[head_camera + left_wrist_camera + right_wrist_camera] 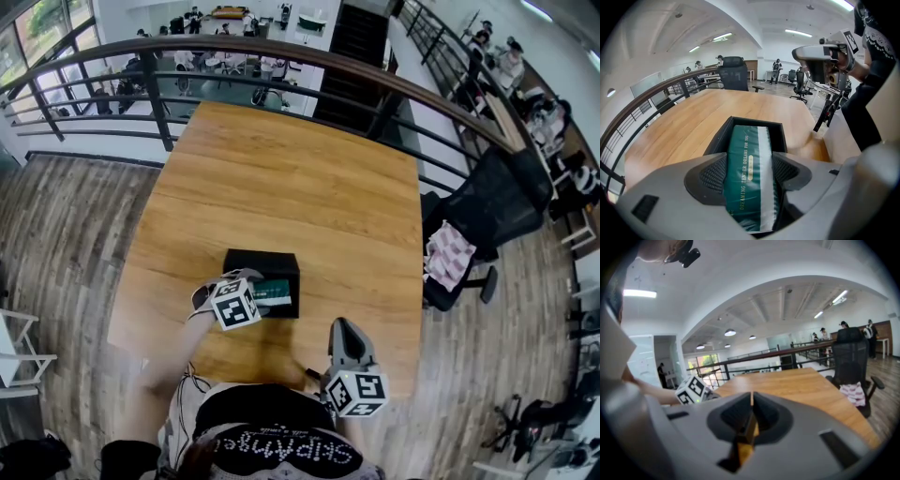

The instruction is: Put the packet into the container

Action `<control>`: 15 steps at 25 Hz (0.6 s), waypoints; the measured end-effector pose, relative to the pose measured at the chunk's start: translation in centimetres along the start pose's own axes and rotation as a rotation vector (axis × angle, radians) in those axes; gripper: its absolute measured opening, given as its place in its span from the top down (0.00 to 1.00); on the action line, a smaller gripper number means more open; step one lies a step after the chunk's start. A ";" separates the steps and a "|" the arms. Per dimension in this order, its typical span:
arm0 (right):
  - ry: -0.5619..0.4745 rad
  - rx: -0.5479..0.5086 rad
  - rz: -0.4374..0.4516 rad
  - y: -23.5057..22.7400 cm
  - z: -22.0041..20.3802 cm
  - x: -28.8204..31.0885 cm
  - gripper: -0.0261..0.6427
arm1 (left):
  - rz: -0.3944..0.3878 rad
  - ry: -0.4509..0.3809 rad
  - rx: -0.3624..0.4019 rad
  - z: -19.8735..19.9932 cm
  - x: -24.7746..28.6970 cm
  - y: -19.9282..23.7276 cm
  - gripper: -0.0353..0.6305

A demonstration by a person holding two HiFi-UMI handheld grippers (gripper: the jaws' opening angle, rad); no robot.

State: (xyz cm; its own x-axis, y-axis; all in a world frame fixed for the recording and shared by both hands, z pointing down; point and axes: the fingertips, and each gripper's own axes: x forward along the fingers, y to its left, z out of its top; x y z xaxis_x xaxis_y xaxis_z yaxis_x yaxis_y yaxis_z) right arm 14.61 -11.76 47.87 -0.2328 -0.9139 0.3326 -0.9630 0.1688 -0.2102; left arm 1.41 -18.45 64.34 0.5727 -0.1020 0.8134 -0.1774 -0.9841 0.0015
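Observation:
My left gripper [749,174] is shut on a green and white packet [749,173], whose far end reaches into the open black container [718,136] on the wooden table. From the head view the packet [274,293] lies over the container [262,266], with the left gripper [246,296] at its near left side. My right gripper [343,336] hovers near the table's front right, jaws shut with nothing between them. In the right gripper view its jaws [752,401] meet, and the left gripper's marker cube [693,390] shows at the left.
The wooden table [281,178] stretches away from me toward a dark railing [281,56]. A black office chair [487,211] with a pink checked cloth [452,255] stands off the table's right edge. People sit at desks below and beyond the railing.

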 end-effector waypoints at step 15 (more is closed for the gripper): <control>0.010 0.011 0.002 0.4 -0.2 0.1 0.91 | -0.016 -0.012 -0.032 0.0 0.6 0.9 0.45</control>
State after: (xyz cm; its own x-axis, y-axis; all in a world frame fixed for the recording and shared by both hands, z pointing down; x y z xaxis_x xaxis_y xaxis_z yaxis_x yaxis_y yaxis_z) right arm 14.22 -11.70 48.00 -0.2363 -0.9099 0.3409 -0.9609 0.1665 -0.2214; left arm 1.56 -19.42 64.84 0.5851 -0.0884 0.8061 -0.1938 -0.9805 0.0331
